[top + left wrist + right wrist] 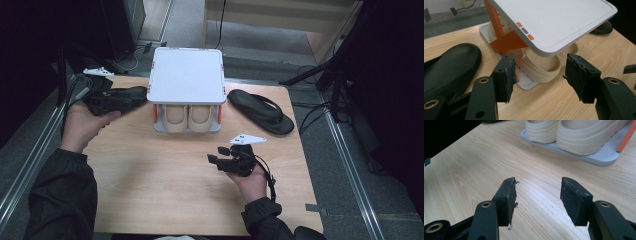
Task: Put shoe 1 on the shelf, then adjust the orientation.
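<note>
Rack's white top shelf point(186, 75) hides most of the cream shoes point(188, 118); only the rounded ends peek out underneath.

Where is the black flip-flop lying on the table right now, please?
In the high view, the black flip-flop lies on the table's far right, just right of the white shoe rack.

Open tabletop point(165, 175) before rack point(186, 75); black sandals point(260, 111) flanking.
</note>
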`<state>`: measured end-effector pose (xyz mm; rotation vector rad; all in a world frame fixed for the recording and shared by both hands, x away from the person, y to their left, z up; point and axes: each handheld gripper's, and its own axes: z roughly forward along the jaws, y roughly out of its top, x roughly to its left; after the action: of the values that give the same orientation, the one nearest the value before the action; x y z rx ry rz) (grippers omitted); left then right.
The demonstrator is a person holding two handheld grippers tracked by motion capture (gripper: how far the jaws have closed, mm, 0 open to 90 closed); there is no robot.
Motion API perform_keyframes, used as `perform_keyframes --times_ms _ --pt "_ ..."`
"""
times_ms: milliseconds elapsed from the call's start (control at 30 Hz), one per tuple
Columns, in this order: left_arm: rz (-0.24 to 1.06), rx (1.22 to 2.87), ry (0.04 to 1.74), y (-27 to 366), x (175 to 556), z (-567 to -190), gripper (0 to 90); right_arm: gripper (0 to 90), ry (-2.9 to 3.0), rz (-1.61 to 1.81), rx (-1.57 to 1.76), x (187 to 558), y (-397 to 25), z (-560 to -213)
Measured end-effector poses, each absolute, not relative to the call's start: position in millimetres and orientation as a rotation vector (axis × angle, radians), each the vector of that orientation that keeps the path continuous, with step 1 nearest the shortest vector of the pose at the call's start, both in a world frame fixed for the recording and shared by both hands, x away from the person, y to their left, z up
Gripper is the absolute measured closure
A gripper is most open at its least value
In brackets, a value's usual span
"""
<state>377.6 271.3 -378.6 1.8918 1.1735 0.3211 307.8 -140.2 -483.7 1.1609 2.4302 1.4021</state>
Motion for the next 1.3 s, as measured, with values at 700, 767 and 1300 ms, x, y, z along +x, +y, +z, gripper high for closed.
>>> perform_keyframes --times_ms 700,767,1300 --pt "0.361 1.853 1.265 304 389 -408 43.9 49.1 2.383 1.412 1.21 305 -147 -489" --pt "0.361 1.844 1.277 306 390 -411 45.4 49.1 2.391 1.403 1.213 305 -147 -489" --pt "0.411 1.86 1.309 306 410 -434 60.6 49.1 2.405 1.382 1.19 301 -144 -490"
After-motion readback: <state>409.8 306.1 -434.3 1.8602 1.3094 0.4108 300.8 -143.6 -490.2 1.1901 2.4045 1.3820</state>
